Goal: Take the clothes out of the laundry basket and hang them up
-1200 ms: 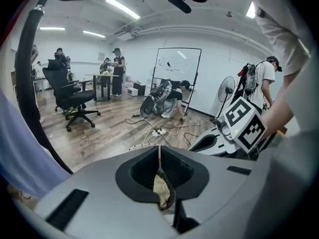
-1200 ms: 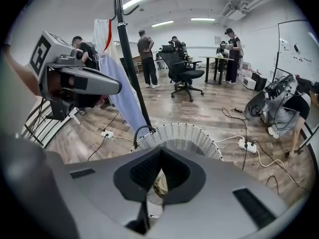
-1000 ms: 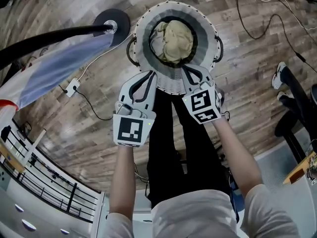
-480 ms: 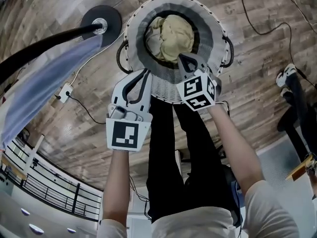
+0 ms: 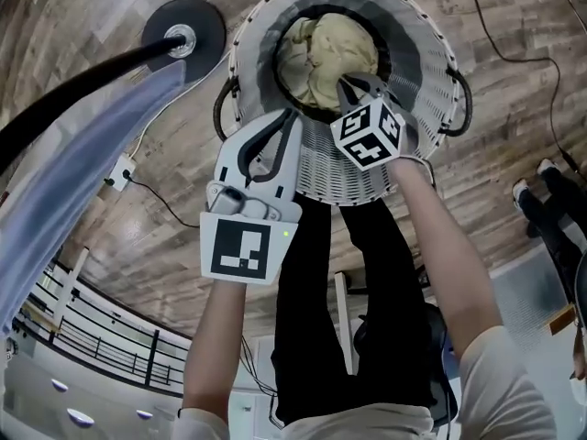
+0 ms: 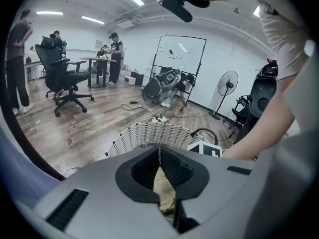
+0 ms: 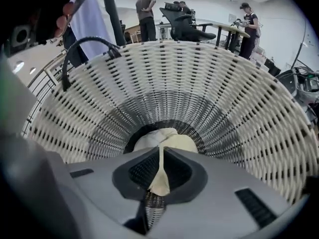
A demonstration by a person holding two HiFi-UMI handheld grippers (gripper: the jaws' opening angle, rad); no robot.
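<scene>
Clothes [image 5: 328,49], a soft pale yellow bundle, lying at the bottom of the round white laundry basket [image 5: 353,168]. Basket standing on the wooden floor [image 5: 128,236], just in front of the person's black trouser legs [image 5: 316,282].

Right gripper [image 5: 350,85] reaching down inside the basket, tips close above the bundle; touching it or not, hard to tell. Jaws clenched, tips pressed together, with yellow cloth peeking through the hole behind the tips. Nothing pinched between them.

Left gripper [image 5: 290,122] hanging over the near rim of the basket, outside the woven wall. Jaws clenched too, tips together, gripping nothing.

Black handle [image 5: 220,108] on the left side of the basket. Off to the left, a black pole [image 5: 92,81] on a round black base [image 5: 188,30], with a light blue cloth [image 5: 83,149] hanging from it. Thin cable [image 5: 170,191] snaking across the floor nearby.
</scene>
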